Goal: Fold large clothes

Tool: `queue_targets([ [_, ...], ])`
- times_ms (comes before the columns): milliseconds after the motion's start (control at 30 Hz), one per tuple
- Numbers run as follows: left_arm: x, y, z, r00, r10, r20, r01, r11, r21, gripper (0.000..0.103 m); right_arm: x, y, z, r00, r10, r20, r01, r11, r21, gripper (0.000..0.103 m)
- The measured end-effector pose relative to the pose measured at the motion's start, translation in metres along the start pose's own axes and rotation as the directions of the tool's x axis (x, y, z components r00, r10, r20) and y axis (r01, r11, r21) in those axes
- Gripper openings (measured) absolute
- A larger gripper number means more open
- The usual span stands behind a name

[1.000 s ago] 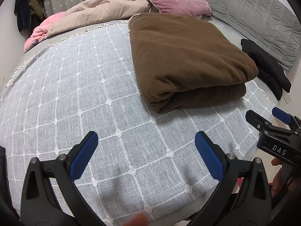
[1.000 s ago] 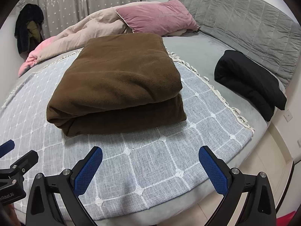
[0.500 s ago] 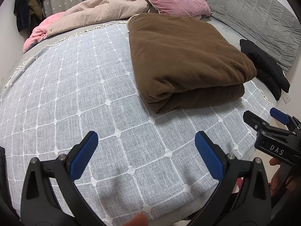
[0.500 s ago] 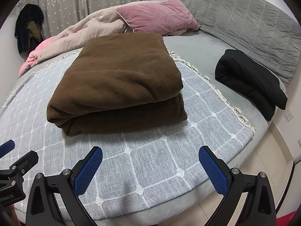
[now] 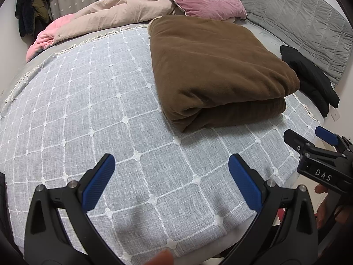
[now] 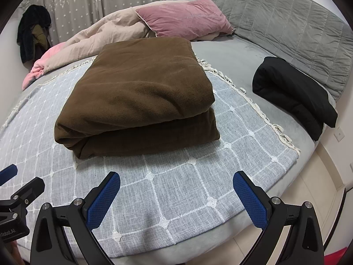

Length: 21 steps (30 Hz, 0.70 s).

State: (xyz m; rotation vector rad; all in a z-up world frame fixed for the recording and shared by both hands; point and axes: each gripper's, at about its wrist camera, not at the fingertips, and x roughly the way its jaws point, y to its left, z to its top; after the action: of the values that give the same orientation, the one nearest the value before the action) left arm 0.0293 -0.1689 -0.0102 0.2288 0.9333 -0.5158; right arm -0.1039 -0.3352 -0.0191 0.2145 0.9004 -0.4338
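Folded brown blanket [image 6: 136, 97] lying on the checked grey bedspread [image 6: 176, 190] of a bed. Left hand-held gripper [image 5: 171, 176] and right hand-held gripper [image 6: 176, 195] both wide open, empty, hovering near the bed edge.

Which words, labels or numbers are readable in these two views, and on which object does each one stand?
"DAS": white letters on the black body of the right gripper, seen in the left wrist view.
"...RobotAI" or similar: small white print on the black body of the left gripper, at the right wrist view's left edge; cut off and too blurred to read surely.
No text shows on the brown blanket, the pink pillow or the curtain.
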Motion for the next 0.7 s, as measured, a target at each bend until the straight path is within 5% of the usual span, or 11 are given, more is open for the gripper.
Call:
queue_targets([
  [700,0.0005,-0.0001,0.0005,1.0,-0.005,0.001,0.005,1.0,0.009,0.102,0.0042,-0.0023,-0.002,1.0,0.007,-0.008,-0.007,1.0,0.002,0.103],
])
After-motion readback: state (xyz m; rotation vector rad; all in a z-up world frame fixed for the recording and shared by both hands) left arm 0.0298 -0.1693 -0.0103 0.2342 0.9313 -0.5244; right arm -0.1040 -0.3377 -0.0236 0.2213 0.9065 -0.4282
